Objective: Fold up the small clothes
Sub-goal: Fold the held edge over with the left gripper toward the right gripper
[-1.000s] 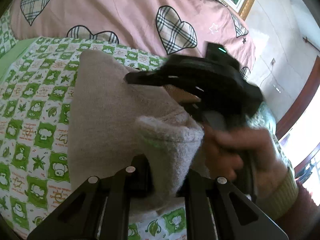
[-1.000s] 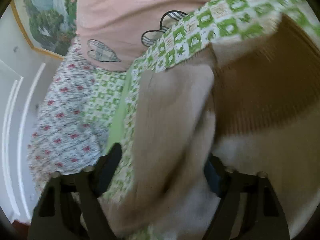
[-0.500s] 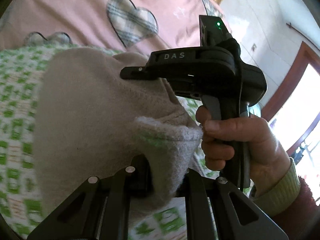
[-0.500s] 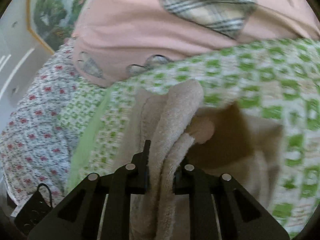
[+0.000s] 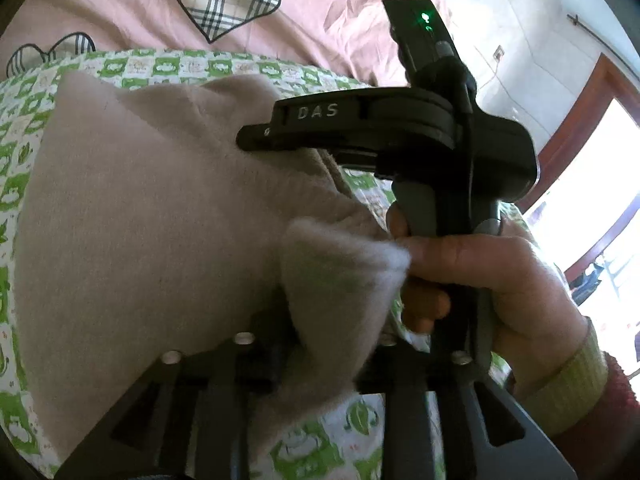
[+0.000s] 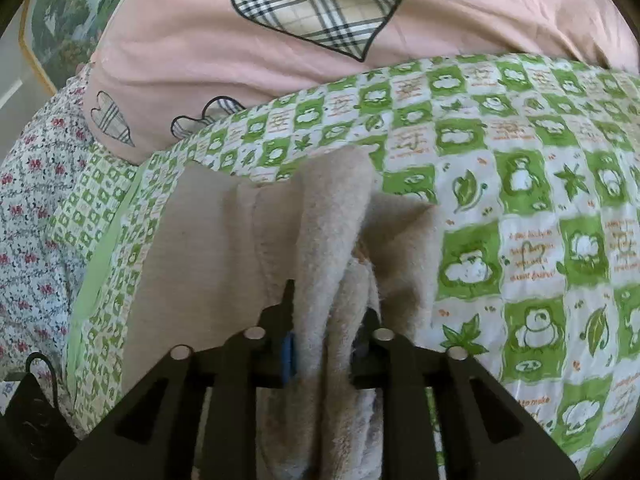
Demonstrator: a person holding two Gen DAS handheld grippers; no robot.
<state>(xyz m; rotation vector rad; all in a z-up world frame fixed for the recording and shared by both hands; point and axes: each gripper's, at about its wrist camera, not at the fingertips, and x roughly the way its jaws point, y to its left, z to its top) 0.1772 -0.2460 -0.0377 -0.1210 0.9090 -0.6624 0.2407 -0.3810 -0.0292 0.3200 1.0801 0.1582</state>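
A beige fleece garment lies on the green-and-white checked sheet. A raised fold of it sits between the fingers of my left gripper, whose jaws are opening and easing off the cloth. In the left wrist view my right gripper reaches over the garment's far right part, held by a person's hand. In its own view the right gripper has several bunched layers of the garment between its fingers, and its jaws are opening too.
A pink duvet with plaid hearts is piled along the far side of the sheet. A floral pillow and a framed painting are at the left. A wood-framed bright doorway is on the right.
Both grippers carried the garment's edge across and brought it down onto the sheet. The gaps between both pairs of fingers are wider than half a second ago.
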